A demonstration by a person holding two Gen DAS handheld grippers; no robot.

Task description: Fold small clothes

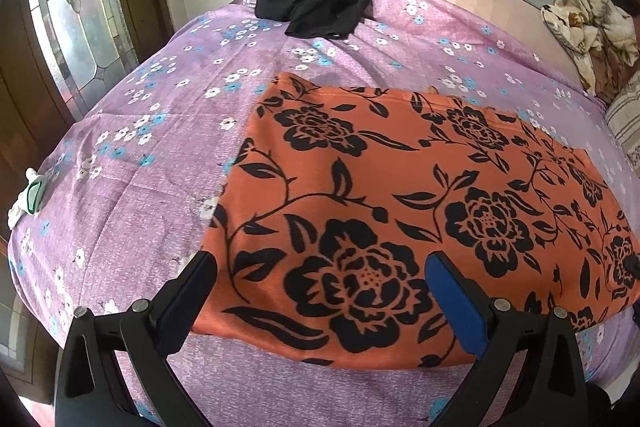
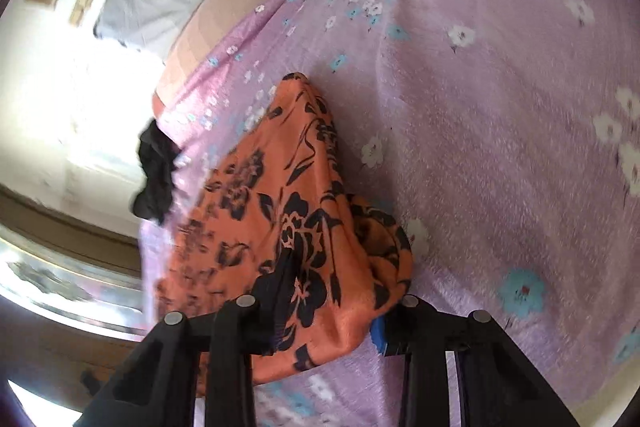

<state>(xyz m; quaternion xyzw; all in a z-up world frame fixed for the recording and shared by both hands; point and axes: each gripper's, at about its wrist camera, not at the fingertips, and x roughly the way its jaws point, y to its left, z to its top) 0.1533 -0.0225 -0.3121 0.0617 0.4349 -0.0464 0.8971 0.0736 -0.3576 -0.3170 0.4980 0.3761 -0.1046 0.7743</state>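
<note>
Across the bed, a lilac sheet (image 1: 132, 163) printed with small white and blue flowers is spread, and on it an orange cloth (image 1: 400, 195) with large black roses and leaves is laid out flat, filling the left wrist view from the centre towards 3 o'clock. At the 6 o'clock edge of that view the left gripper (image 1: 320, 267) is seen with its two fingers standing wide apart, a black one at 7 o'clock and a blue-padded one at 5 o'clock; nothing is clamped between them, and the near hem of the cloth is seen in the gap beyond them. A crumpled black garment (image 1: 320, 3) is left at 12 o'clock near the far edge of the bed, well apart from the orange cloth. A small white and green item (image 1: 28, 197) is seen at 9 o'clock on the sheet's edge, and a bundled beige floral blanket (image 1: 588, 27) lies at 2 o'clock. In the blurred right wrist view, the same orange cloth (image 2: 276, 211) is gathered into a raised, folded peak running from the centre down to 6 o'clock, where its edge is pinched by the right gripper (image 2: 320, 315), whose fingers are closed upon the bunched fabric. The black garment (image 2: 154, 179) appears at 9 o'clock beside the cloth, and the lilac sheet (image 2: 500, 131) fills the side towards 3 o'clock.
</note>
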